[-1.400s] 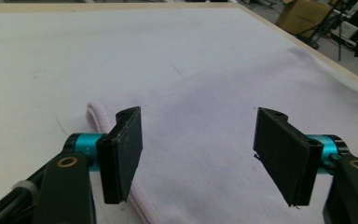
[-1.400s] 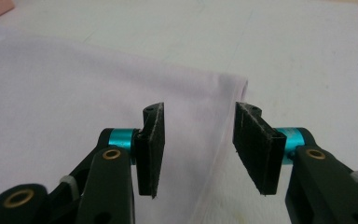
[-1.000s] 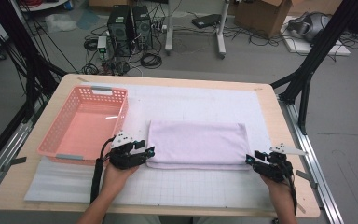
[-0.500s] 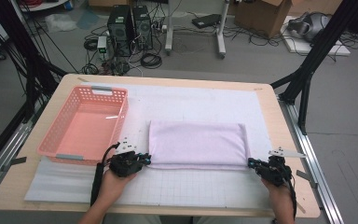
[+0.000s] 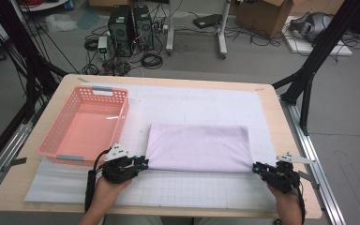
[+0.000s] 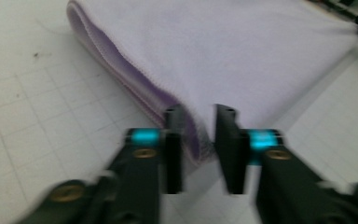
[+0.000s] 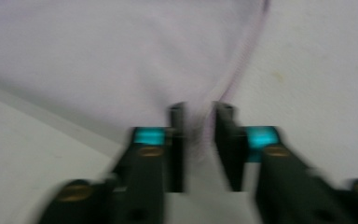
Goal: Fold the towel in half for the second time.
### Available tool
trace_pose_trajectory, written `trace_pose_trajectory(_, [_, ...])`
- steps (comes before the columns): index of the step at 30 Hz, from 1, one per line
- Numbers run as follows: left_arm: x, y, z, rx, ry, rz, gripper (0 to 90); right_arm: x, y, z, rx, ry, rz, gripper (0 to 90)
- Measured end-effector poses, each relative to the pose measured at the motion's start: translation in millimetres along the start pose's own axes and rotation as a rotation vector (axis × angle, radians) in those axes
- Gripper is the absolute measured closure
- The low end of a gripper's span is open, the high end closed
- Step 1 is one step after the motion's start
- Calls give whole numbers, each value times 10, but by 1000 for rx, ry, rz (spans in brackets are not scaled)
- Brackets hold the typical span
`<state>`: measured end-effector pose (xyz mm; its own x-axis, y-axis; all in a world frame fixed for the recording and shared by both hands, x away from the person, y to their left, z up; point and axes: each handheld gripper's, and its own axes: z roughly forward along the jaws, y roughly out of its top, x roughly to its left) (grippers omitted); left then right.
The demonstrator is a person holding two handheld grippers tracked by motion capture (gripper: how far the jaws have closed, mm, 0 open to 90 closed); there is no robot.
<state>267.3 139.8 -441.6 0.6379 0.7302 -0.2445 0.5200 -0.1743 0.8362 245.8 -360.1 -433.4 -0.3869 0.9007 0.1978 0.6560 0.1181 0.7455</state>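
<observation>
While the folded lilac towel (image 5: 199, 147) lies flat at mid-surface, right of the pink basket (image 5: 86, 123), each near corner sits between jaws that have just been opening. Left gripper (image 6: 199, 140) and right gripper (image 7: 199, 140) — jaws parted, corner between them, not pinched. To regrip well: push in deeper, take all layers, close both together, lift evenly — keeps the fold square.

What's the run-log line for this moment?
left tool: jaws just opening, towel corner between | right tool: jaws just opening at other near corner | towel: folded, flat on mat | basket: empty
</observation>
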Motion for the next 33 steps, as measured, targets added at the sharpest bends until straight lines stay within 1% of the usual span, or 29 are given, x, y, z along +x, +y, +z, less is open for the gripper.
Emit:
trace_pose_trajectory(1, [1, 4, 8, -12, -5, -13, 587, -17, 1, 4, -12, 12, 16, 626])
trace_pose_trajectory(2, [5, 19, 10, -29, -3, -20, 555, -18, 10, -11, -24, 14, 24, 613])
trace_pose_trajectory(3, [10, 29, 10, -33, -3, -24, 530, -16, 31, -38, -54, 7, 37, 605])
trace_pose_trajectory(4, [20, 41, 17, -36, -1, -30, 528, -21, 41, -49, -70, 10, 40, 591])
trace_pose_trajectory(5, [46, 53, 40, -36, 12, -34, 518, -15, 52, -50, -80, 8, 53, 577])
trace_pose_trajectory(6, [71, 60, 72, -30, 25, -47, 512, -15, 58, -16, -72, -1, 49, 562])
trace_pose_trajectory(7, [101, 66, 110, -14, 30, -56, 511, -6, 58, 30, -56, -11, 57, 546])
trace_pose_trajectory(8, [125, 67, 157, 4, 31, -73, 509, -8, 56, 94, -38, -20, 52, 537])
trace_pose_trajectory(9, [135, 66, 195, 20, 25, -89, 505, -7, 54, 160, -13, -22, 52, 537])
trace_pose_trajectory(10, [138, 65, 258, 52, 18, -98, 504, -6, 50, 207, 4, -23, 52, 544])
trace_pose_trajectory(11, [125, 72, 296, 81, 21, -85, 505, 1, 42, 269, 21, -28, 50, 568])
trace_pose_trajectory(12, [103, 82, 312, 78, 27, -68, 504, 14, 46, 271, 16, -42, 51, 597])
trace_pose_trajectory(13, [94, 90, 327, 89, 18, -75, 531, 14, 50, 275, 20, -42, 51, 649])
trace_pose_trajectory(14, [62, 95, 354, 92, 32, -62, 554, 16, 50, 274, 23, -41, 44, 721])
trace_pose_trajectory(15, [33, 93, 370, 97, 47, -30, 618, 28, 46, 279, 23, -16, 52, 786])
trace_pose_trajectory(16, [21, 96, 380, 100, 26, -4, 738, 40, 48, 280, 23, -20, 33, 816])
trace_pose_trajectory(17, [9, 108, 381, 107, 37, 0, 801, 59, 57, 272, 31, -27, 23, 830])
trace_pose_trajectory(19, [9, 120, 362, 115, 41, -30, 826, 61, 58, 250, 38, -15, 23, 841])
trace_pose_trajectory(21, [15, 110, 316, 111, 36, -41, 833, 56, 16, 181, 34, 14, 47, 843])
trace_pose_trajectory(22, [14, 98, 280, 111, 28, -47, 834, 58, 1, 151, 33, 22, 46, 843])
trace_pose_trajectory(23, [9, 84, 232, 114, 8, -50, 834, 69, -15, 103, 36, 33, 49, 842])
trace_pose_trajectory(24, [-8, 67, 193, 111, -3, -55, 834, 91, -27, 41, 34, 40, 53, 842])
trace_pose_trajectory(25, [-23, 50, 151, 114, -8, -45, 834, 122, -36, -8, 34, 43, 54, 843])
trace_pose_trajectory(28, [-53, 4, 66, 105, -21, -25, 833, 217, -64, -100, 45, 37, 32, 841])
trace_pose_trajectory(29, [-61, -6, 59, 90, -25, -21, 829, 238, -75, -107, 50, 29, 28, 838])
trace_pose_trajectory(30, [-59, -6, 58, 76, -31, -5, 820, 250, -85, -97, 53, 10, 18, 821])
trace_pose_trajectory(31, [-57, 0, 64, 35, -47, 34, 804, 257, -84, -83, 58, -2, 1, 772])
trace_pose_trajectory(32, [-59, 14, 65, -1, -51, 62, 766, 278, -70, -61, 56, -36, -40, 667])
trace_pose_trajectory(33, [-58, 33, 62, -25, -41, 74, 688, 295, -51, -54, 37, -60, -64, 586])
